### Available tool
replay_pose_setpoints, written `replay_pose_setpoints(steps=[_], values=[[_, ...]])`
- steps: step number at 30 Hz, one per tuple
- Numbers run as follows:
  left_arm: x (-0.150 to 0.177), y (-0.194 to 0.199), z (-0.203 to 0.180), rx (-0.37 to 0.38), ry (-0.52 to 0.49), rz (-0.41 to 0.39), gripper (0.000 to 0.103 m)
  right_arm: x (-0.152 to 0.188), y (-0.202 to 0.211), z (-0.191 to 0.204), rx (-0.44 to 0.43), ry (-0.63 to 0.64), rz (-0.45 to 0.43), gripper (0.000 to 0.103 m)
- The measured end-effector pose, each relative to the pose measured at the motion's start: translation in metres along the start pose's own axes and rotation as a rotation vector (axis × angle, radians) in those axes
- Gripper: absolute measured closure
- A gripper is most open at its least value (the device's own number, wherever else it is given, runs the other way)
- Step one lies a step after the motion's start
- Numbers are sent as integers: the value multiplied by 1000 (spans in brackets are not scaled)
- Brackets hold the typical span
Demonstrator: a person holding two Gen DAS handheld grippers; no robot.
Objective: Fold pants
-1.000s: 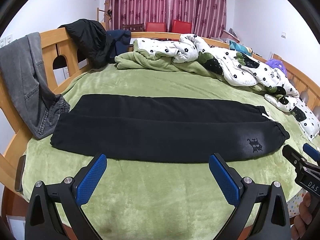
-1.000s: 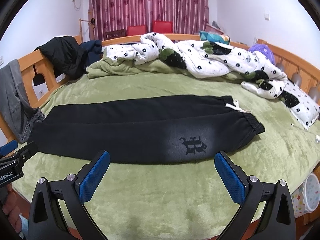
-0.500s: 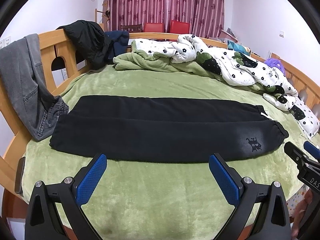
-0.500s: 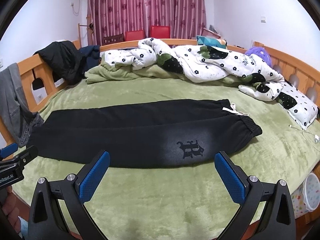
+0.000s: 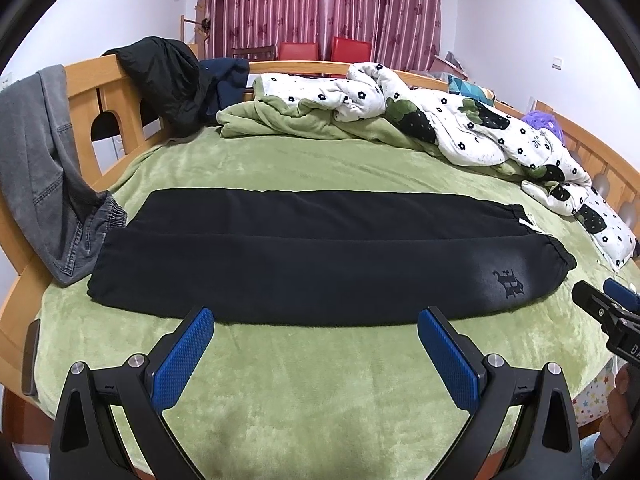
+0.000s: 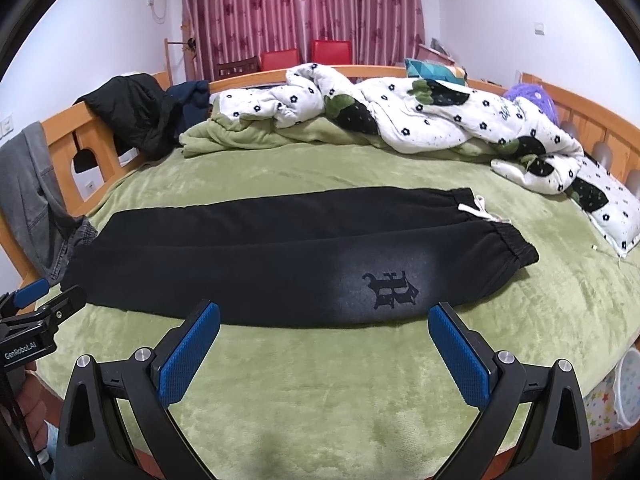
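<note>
Black pants (image 5: 312,256) (image 6: 280,256) lie flat on the green bed cover, folded lengthwise with one leg on the other. The waistband with a white drawstring (image 6: 478,210) is at the right, and a dark emblem (image 6: 390,290) marks the near leg. My left gripper (image 5: 316,334) hovers open just in front of the pants' near edge, towards the cuff half. In the right wrist view my right gripper (image 6: 324,330) is open too, in front of the emblem. Neither holds anything. Each gripper shows at the edge of the other's view.
A rumpled white flowered quilt (image 5: 460,128) and a green blanket (image 5: 280,124) lie along the far side. Grey jeans (image 5: 36,168) and a dark jacket (image 5: 168,76) hang on the wooden bed frame (image 5: 104,100) at the left. A pillow (image 6: 608,208) lies at the right.
Both views have risen and tilted slightly, so the pants sit a little lower and closer to the fingers. Both grippers stay open; the pants have not moved.
</note>
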State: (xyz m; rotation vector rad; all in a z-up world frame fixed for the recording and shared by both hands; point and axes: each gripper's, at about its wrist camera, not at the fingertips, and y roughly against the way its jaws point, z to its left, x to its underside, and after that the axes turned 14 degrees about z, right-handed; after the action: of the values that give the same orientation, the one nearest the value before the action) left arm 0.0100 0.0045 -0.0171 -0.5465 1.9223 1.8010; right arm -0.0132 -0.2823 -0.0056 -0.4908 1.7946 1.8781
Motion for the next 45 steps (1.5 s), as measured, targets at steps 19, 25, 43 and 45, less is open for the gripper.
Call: replay_pose_setpoints(steps=[19, 25, 43, 45], values=[[0, -121, 96, 92, 253, 193, 6, 11, -94, -73, 4, -56, 130, 27], [8, -151, 127, 151, 332, 234, 20, 13, -124, -107, -39, -173, 178, 47], [-11, -194, 171, 184, 507, 177, 68, -32, -209, -150, -175, -416, 270, 66], [-19, -198, 173, 150, 488, 202, 84, -39, -207, -149, -149, -427, 242, 80]])
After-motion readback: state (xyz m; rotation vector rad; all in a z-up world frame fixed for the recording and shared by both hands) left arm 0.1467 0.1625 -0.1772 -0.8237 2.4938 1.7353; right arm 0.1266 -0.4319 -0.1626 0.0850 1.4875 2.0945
